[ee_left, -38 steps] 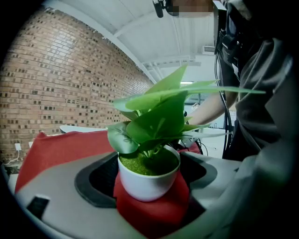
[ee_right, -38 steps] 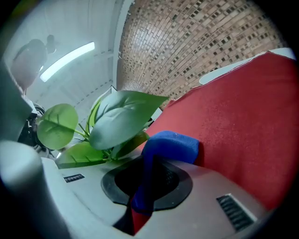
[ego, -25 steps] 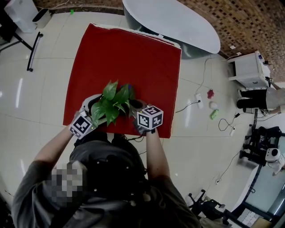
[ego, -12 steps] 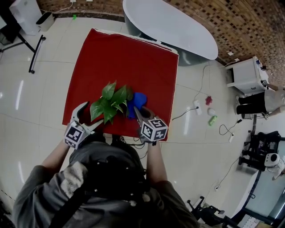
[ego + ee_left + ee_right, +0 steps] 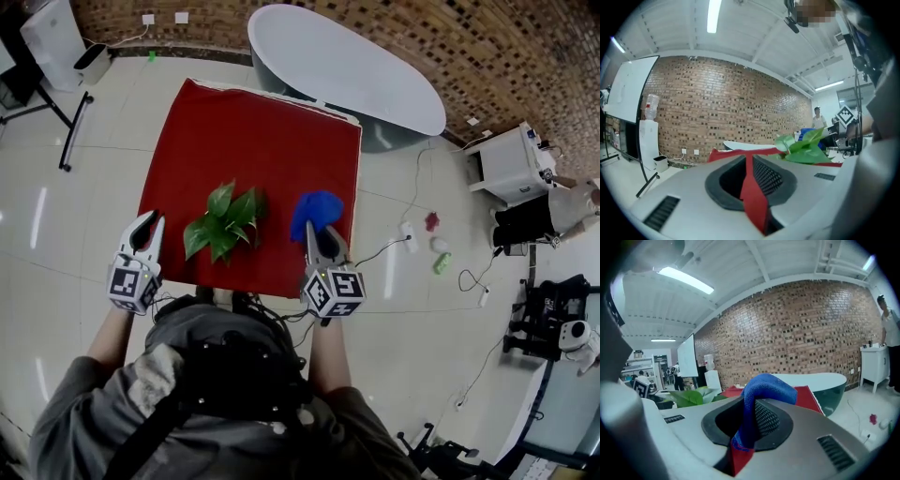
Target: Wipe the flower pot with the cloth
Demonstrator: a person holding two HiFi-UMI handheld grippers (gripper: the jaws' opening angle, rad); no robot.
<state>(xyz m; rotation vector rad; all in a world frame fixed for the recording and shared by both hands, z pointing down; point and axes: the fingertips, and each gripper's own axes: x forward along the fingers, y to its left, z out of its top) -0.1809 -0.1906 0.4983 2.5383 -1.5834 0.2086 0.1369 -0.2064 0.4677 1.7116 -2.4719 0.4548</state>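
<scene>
A leafy green plant stands on the red table; its leaves hide the pot from above. My right gripper is shut on the blue cloth, held to the right of the plant and apart from it. In the right gripper view the cloth arches out of the jaws, with the leaves off to the left. My left gripper hangs left of the plant by the table's edge. Its jaws have just been closing and hold nothing. The left gripper view shows the leaves at the right.
A white oval tub stands behind the table, before a brick wall. Cables and small items lie on the floor at the right, near a white cabinet. A black stand is on the left.
Both grippers have drawn back from the pot and apart. The left one let go of it and closed. The right one carried the blue cloth out to the plant's right.
</scene>
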